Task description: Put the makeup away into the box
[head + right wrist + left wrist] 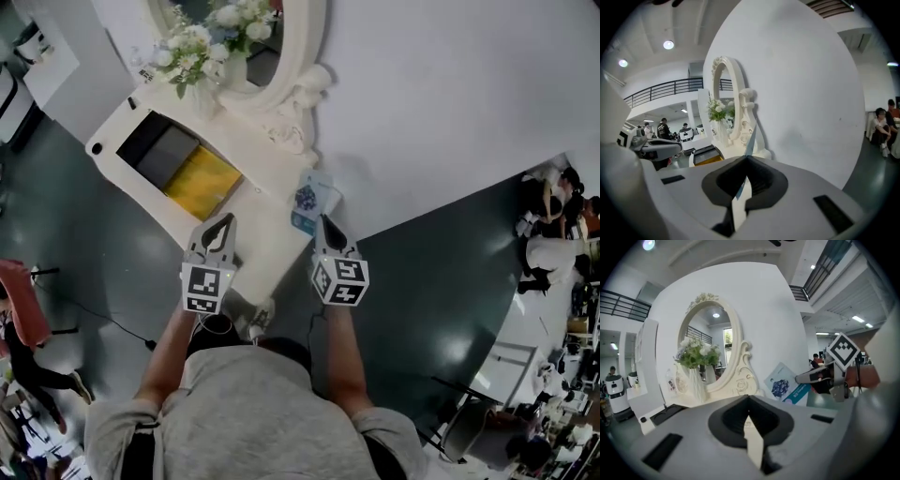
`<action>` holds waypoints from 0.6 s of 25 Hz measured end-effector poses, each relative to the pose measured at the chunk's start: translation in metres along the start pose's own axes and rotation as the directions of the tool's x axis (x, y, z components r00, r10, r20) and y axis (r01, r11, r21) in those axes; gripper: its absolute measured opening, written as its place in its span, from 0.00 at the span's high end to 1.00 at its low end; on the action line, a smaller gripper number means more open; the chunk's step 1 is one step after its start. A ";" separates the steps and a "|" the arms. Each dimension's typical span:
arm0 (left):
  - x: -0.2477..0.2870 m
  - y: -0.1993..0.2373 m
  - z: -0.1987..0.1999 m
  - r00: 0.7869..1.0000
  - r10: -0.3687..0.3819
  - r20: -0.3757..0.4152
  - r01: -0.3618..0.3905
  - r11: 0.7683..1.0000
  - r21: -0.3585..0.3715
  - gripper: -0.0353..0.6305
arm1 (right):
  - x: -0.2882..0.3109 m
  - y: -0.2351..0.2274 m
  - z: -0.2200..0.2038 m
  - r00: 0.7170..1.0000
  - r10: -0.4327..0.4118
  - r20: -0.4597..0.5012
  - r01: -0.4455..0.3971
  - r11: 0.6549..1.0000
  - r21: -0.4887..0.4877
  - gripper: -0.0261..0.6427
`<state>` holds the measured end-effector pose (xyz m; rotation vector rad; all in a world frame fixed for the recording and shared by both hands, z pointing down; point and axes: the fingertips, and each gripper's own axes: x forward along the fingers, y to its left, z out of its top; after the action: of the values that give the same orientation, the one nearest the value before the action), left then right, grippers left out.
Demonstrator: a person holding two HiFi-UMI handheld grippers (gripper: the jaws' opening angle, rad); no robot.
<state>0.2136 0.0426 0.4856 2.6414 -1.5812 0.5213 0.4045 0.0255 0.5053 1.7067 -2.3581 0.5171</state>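
My right gripper (322, 218) is shut on the edge of a thin blue-and-white packet (310, 199), held up in front of the white wall; the packet shows edge-on between the jaws in the right gripper view (751, 137). In the left gripper view the packet (783, 385) hangs from the right gripper (799, 378). My left gripper (225, 218) is shut and empty, raised over the white dressing table (262, 239). The open box (178, 165), with black, grey and yellow sections, lies on the table to the left of both grippers.
An oval white-framed mirror (291, 56) and a vase of white flowers (192, 56) stand at the table's back. A curved white wall (441, 103) rises right of them. Several people (553, 216) sit far right across the dark floor.
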 end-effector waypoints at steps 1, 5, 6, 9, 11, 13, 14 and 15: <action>-0.006 0.007 0.001 1.000 0.017 0.003 -0.017 1.000 0.000 0.94 | -0.001 0.010 0.005 1.000 0.021 0.008 -0.020 1.000 -0.013 0.94; -0.031 0.039 0.002 0.996 0.084 0.012 -0.084 0.996 -0.004 0.94 | 0.005 0.054 0.021 0.995 0.093 0.025 -0.091 0.994 -0.063 0.94; -0.037 0.047 0.001 0.995 0.099 0.013 -0.099 0.995 -0.008 0.94 | 0.007 0.065 0.023 0.994 0.109 0.025 -0.107 0.992 -0.071 0.94; -0.053 0.075 -0.006 0.990 0.139 0.010 -0.139 0.990 -0.019 0.94 | 0.018 0.098 0.026 0.987 0.157 0.022 -0.155 0.984 -0.092 0.94; -0.061 0.094 -0.009 0.987 0.158 0.009 -0.158 0.987 -0.021 0.94 | 0.028 0.118 0.028 0.983 0.182 0.017 -0.179 0.979 -0.098 0.94; -0.070 0.110 -0.009 0.985 0.174 0.014 -0.174 0.985 -0.022 0.94 | 0.036 0.136 0.029 0.980 0.200 0.010 -0.199 0.975 -0.099 0.94; -0.073 0.116 -0.008 0.983 0.182 0.017 -0.182 0.983 -0.022 0.94 | 0.040 0.143 0.030 0.978 0.209 0.006 -0.208 0.973 -0.100 0.94; -0.077 0.122 -0.006 0.982 0.190 0.017 -0.190 0.982 -0.023 0.94 | 0.042 0.150 0.032 0.976 0.218 0.001 -0.216 0.971 -0.102 0.94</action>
<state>0.0737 0.0495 0.4502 2.5015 -1.8460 0.4829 0.2505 0.0177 0.4648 1.4216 -2.5482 0.4118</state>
